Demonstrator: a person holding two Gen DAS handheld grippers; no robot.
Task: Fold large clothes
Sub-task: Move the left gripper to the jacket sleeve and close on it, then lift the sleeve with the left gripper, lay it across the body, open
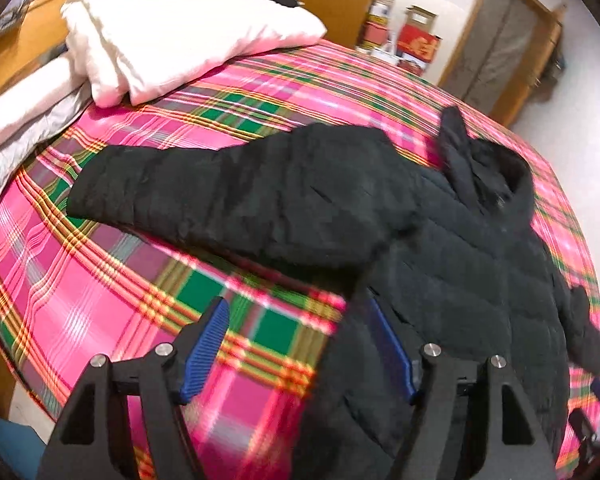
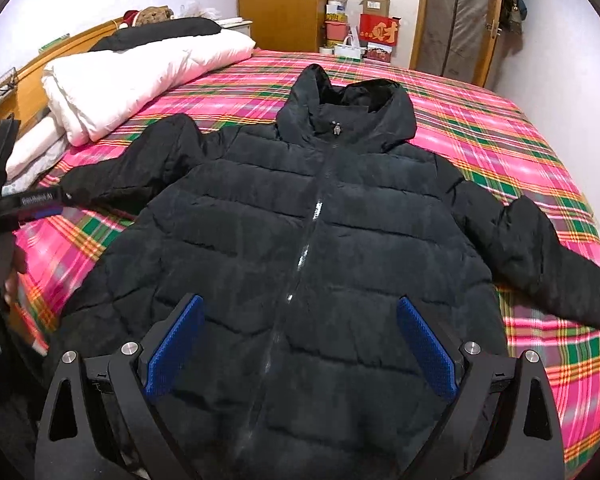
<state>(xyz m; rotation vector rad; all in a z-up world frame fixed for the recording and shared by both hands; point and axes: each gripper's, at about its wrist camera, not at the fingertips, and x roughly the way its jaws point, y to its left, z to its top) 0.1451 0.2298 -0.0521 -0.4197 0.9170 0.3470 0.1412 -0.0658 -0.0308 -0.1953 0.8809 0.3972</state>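
Pink plaid bedspread (image 2: 480, 128) covers the bed; a folded white duvet (image 2: 140, 76) sits at its headboard end, red gift boxes (image 2: 380, 32) and a wooden wardrobe (image 2: 284, 4) stand beyond it.

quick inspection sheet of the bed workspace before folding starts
surface: bed with pink plaid sheet.
job's things: black puffer jacket lying front up, zipped, sleeves spread, hood toward the far side.
clutter: folded white duvet and a dark pillow near the headboard.
grippers: left gripper open at the jacket's edge; right gripper open over the jacket's lower front.
cables: nothing seen.
surroundings: wooden wardrobe, stacked boxes, door.
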